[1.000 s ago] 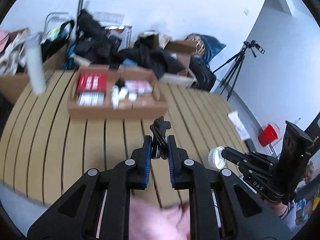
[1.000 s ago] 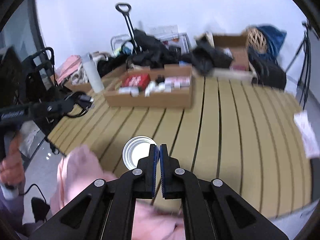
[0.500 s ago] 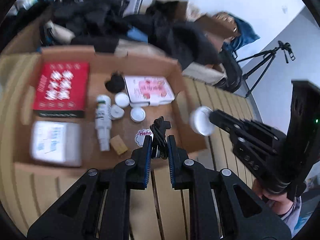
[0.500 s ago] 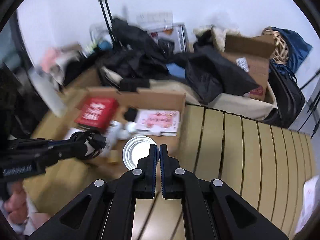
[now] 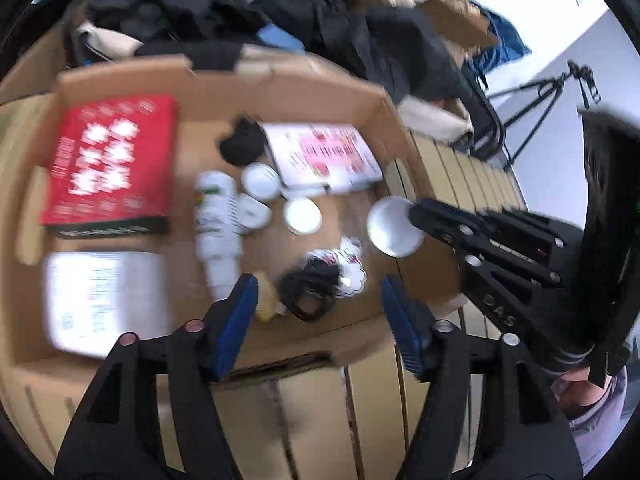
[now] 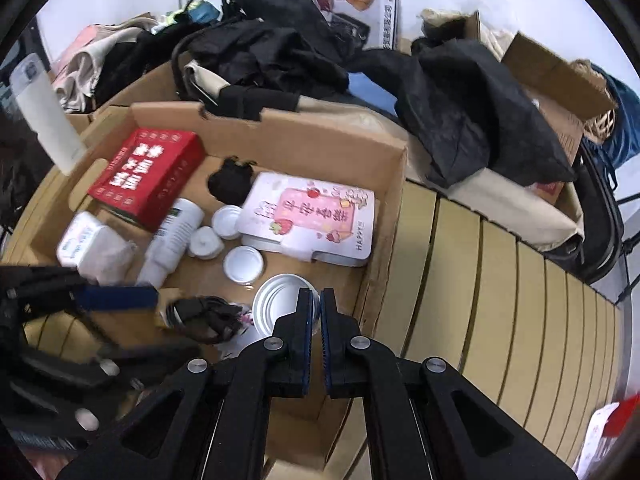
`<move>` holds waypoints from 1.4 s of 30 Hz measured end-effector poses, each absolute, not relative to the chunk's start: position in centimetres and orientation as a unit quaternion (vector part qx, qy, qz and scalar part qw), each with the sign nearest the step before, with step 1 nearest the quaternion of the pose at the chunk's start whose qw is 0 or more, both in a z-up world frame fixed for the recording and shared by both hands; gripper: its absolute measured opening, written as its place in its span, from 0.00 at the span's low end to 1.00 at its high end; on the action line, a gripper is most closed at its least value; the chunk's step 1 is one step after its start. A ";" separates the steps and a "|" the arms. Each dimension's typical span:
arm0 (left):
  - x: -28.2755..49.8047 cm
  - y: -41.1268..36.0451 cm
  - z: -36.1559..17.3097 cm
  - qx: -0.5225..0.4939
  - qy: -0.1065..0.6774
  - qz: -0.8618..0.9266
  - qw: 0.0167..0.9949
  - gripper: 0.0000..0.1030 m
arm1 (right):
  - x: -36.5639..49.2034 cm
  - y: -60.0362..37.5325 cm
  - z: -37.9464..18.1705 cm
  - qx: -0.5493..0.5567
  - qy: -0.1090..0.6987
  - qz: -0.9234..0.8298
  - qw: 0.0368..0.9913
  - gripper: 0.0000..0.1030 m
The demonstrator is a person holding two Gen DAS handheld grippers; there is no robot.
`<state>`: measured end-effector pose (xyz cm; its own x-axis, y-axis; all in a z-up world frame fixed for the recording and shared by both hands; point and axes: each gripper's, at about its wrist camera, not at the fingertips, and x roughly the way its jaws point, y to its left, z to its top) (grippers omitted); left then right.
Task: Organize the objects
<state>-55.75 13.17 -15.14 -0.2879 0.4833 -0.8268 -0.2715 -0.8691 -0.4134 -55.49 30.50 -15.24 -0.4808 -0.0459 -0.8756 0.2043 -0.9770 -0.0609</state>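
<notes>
An open cardboard box [image 5: 360, 92] [image 6: 304, 148] sits on the slatted table. My left gripper [image 5: 316, 292] is open over the box's front part. A coiled black cable [image 5: 308, 288] [image 6: 204, 316] lies loose on the box floor between its fingers, on white stickers [image 5: 352, 268]. My right gripper [image 6: 316, 298] is shut on the rim of a round white lid [image 6: 280, 304] [image 5: 394, 226] and holds it over the box's front right corner.
The box holds a red carton [image 6: 148, 172], a pink-printed white case [image 6: 316, 216], a white bottle [image 6: 172, 240], small white caps [image 6: 243, 264], a white packet [image 6: 92, 248] and a black pouch [image 6: 230, 180]. Black clothes and bags [image 6: 460, 104] pile behind. Slatted tabletop [image 6: 500, 300] extends right.
Both grippers moved forward over the box. My left gripper opened and let go of the black cable, which now lies in the box. The right gripper still holds the lid.
</notes>
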 end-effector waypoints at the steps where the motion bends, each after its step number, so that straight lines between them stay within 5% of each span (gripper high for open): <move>1: -55.6 11.9 -13.7 -0.541 -0.106 0.802 0.229 0.65 | -55.0 30.5 -14.2 0.501 0.079 -0.859 0.071 0.05; 3: -55.3 10.3 -11.5 -0.528 -0.106 0.815 0.215 0.70 | -54.2 30.5 -12.6 0.497 0.080 -0.861 0.074 0.06; 5: -54.6 8.5 -8.8 -0.513 -0.097 0.832 0.188 0.85 | -53.4 30.5 -10.9 0.499 0.078 -0.860 0.081 0.13; 7: -53.5 6.9 -6.4 -0.496 -0.091 0.848 0.163 0.91 | -53.0 30.5 -10.3 0.512 0.071 -0.851 0.094 0.37; 8: -53.2 6.6 -5.7 -0.495 -0.088 0.850 0.155 0.93 | -53.1 30.5 -10.4 0.519 0.067 -0.847 0.094 0.72; 9: -52.7 6.1 -4.9 -0.496 -0.086 0.852 0.144 0.93 | -53.4 30.5 -10.7 0.527 0.060 -0.843 0.093 0.88; 14: -49.4 5.1 -2.6 -0.499 -0.075 0.852 0.139 0.94 | -52.9 30.5 -10.8 0.540 0.026 -0.838 0.071 0.88; 24: -44.0 5.0 1.4 -0.484 -0.021 0.867 0.118 1.00 | -46.0 30.7 -1.0 0.497 0.006 -0.865 0.073 0.88; 42: -16.4 4.2 2.7 -0.341 0.066 0.934 0.080 1.00 | -14.7 27.5 0.9 0.354 0.019 -0.931 0.084 0.88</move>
<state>-16.36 4.22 2.73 -0.7541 0.1051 -0.6483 -0.1951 -0.9784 0.0682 -14.66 27.51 0.89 -0.7346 -0.1431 -0.6632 0.1704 -0.9851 0.0238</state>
